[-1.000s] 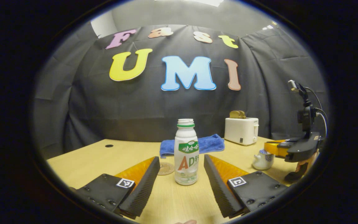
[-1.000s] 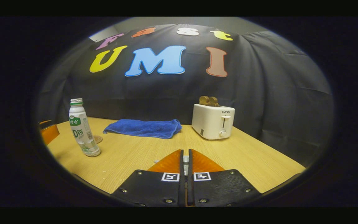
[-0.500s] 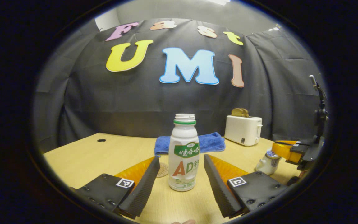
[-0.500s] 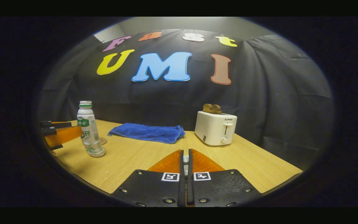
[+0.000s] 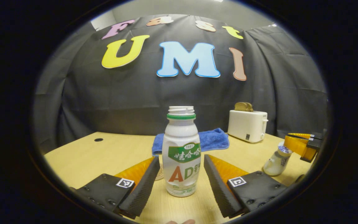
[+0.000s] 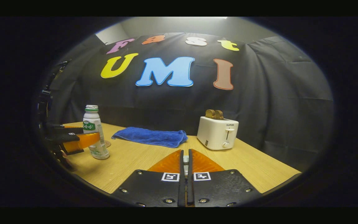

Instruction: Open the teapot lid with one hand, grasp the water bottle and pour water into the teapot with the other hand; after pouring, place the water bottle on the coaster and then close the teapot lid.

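Note:
The white, uncapped water bottle (image 5: 181, 155) stands upright on the table between the fingers of my left gripper (image 5: 181, 159), which is open and touches neither side of it. Behind one finger peeks the round coaster (image 5: 159, 175). At the right stands the small white teapot (image 5: 274, 163), with my right gripper (image 5: 291, 142) just above its top. In the right gripper view my right gripper (image 6: 185, 153) is shut, and a pale sliver of the teapot lid (image 6: 185, 160) shows between its fingers. The bottle (image 6: 91, 119) and the left gripper (image 6: 95, 134) sit at the far left there.
A blue towel (image 5: 211, 140) lies at the back of the wooden table (image 5: 104, 155), and a white toaster (image 5: 248, 124) with bread in it stands to its right. The same towel (image 6: 151, 137) and toaster (image 6: 217, 132) face my right gripper. A small hole (image 5: 98, 140) marks the table's left.
My left gripper has moved forward, so the bottle now stands deeper between its open fingers. My right gripper has stayed shut while its view shifted a little.

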A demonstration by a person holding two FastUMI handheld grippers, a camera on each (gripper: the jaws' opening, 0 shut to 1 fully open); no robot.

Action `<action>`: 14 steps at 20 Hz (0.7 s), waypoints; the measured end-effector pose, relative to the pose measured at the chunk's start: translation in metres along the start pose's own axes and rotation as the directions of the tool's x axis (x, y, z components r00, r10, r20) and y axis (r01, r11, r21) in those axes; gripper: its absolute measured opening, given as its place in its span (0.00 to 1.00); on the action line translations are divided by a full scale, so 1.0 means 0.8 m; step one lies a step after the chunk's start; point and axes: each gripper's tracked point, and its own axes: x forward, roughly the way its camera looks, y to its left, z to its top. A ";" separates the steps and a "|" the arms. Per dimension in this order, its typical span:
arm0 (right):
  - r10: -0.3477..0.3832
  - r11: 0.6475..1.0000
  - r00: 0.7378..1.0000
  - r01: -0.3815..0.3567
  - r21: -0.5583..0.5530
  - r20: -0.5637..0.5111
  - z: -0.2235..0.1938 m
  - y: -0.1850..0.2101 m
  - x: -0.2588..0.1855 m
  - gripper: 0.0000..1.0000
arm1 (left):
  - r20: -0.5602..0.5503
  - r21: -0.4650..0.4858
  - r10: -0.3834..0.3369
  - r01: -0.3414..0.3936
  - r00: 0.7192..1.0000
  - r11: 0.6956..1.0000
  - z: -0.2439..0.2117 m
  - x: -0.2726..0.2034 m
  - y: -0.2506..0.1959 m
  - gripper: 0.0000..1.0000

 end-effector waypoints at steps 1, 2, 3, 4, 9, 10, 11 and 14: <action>0.002 1.000 1.000 -0.002 0.000 0.001 -0.001 0.001 -0.001 0.02 | 0.001 -0.002 0.001 -0.001 1.000 1.000 0.001 0.003 -0.001 0.99; 0.004 1.000 1.000 -0.004 0.001 0.000 -0.001 0.001 -0.001 0.02 | 0.001 -0.005 0.004 -0.004 1.000 1.000 0.000 0.007 -0.001 0.99; 0.004 1.000 1.000 -0.004 0.001 0.000 -0.001 0.001 -0.002 0.02 | -0.005 -0.009 0.007 -0.007 1.000 1.000 -0.001 0.011 -0.001 0.99; 0.003 1.000 1.000 -0.003 0.001 0.004 0.000 0.000 -0.003 0.02 | -0.014 -0.014 0.004 -0.005 1.000 1.000 -0.005 0.014 -0.001 0.99; 0.018 1.000 1.000 -0.018 0.006 0.017 0.001 0.004 -0.006 0.02 | -0.018 0.004 0.027 -0.027 0.999 1.000 -0.005 0.015 0.004 0.81; 0.020 1.000 1.000 -0.020 0.006 0.013 0.000 0.004 -0.007 0.02 | -0.018 0.009 0.028 -0.028 0.999 1.000 -0.007 0.016 0.005 0.74; 0.024 1.000 1.000 -0.024 0.007 0.011 0.001 0.005 -0.009 0.02 | -0.019 0.013 0.029 -0.028 0.999 1.000 -0.005 0.017 0.005 0.83; 0.033 0.999 0.999 -0.033 0.000 0.019 0.007 0.009 -0.019 0.00 | -0.024 0.018 0.025 -0.024 0.999 1.000 -0.005 0.014 0.005 0.77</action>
